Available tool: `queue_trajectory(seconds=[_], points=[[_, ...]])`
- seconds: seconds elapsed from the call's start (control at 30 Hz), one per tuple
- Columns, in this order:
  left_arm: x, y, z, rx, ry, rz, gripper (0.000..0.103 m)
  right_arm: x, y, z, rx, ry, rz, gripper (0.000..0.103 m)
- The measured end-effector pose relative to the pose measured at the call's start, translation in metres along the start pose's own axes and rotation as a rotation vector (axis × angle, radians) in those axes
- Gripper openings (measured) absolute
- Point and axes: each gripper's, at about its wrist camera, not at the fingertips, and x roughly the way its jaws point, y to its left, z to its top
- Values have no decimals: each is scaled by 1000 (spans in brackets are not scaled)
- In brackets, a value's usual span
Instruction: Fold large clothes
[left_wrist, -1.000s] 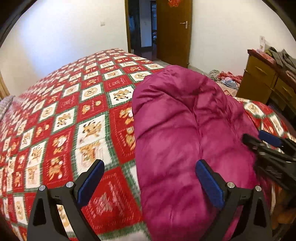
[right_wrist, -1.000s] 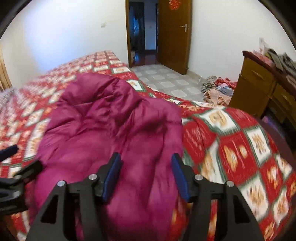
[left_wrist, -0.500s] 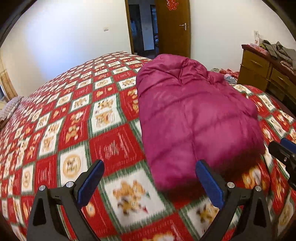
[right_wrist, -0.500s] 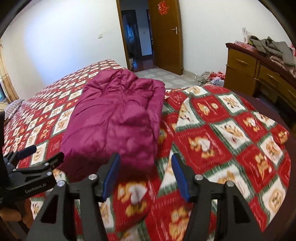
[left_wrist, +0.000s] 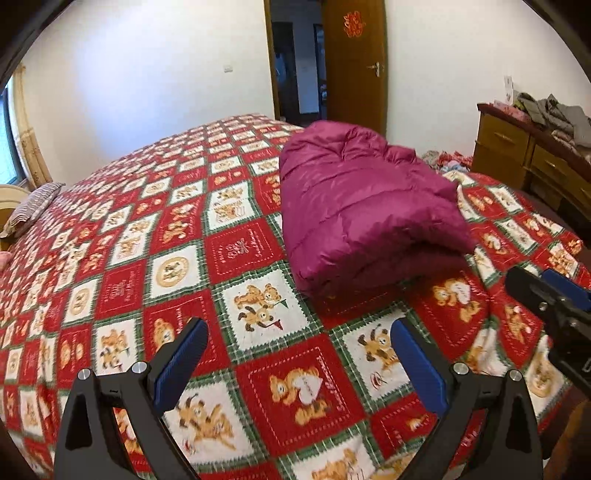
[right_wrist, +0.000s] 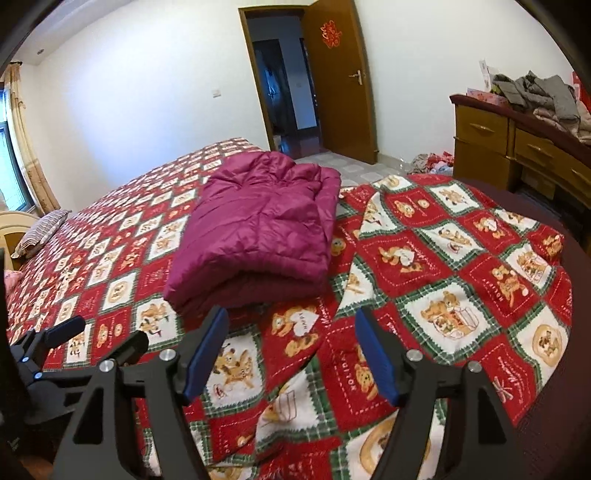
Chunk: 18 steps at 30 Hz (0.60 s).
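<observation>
The left gripper hangs over the bedspread with its two blue pads standing wide apart and nothing between them but patterned cloth underneath. The right gripper is likewise empty; its jaws are opening, and its blue pads frame only bedspread. Taking the folded magenta down jacket as the landmark: in the left wrist view it lies beyond the left gripper's fingertips and a little to the right of them, clear of both pads, with a strip of bear-printed squares between its near folded edge and the fingers. In the right wrist view the jacket lies ahead and to the left of the right gripper, its near edge close above the tip of the left-hand pad, though whether they overlap only in the view or sit close cannot be told. The jacket rests flat on the bedspread as a thick stacked bundle, its rounded far end pointing toward the open wooden door. To the right of the jacket the bedspread is rumpled, with a raised fold. Further right of the jacket stands a wooden dresser with clothes heaped on top, and far to the left of it a striped pillow lies at the bed's edge.
</observation>
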Motion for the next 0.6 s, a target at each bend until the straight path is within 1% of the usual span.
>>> queue_trajectory(seconds=[0.17, 0.23, 0.43, 0.6], points=[[-37, -2, 4, -13, -93, 46, 100, -26, 3, 6, -14, -73, 21, 74], [-51, -1, 6, -24, -119, 54, 100, -43, 3, 12, -11, -118, 32, 79], [-93, 3, 15, -52, -221, 33, 100, -86, 6, 26, -20, -251, 38, 80], [-120, 3, 21, -58, -291, 34, 100, -121, 12, 33, -49, -391, 28, 86]])
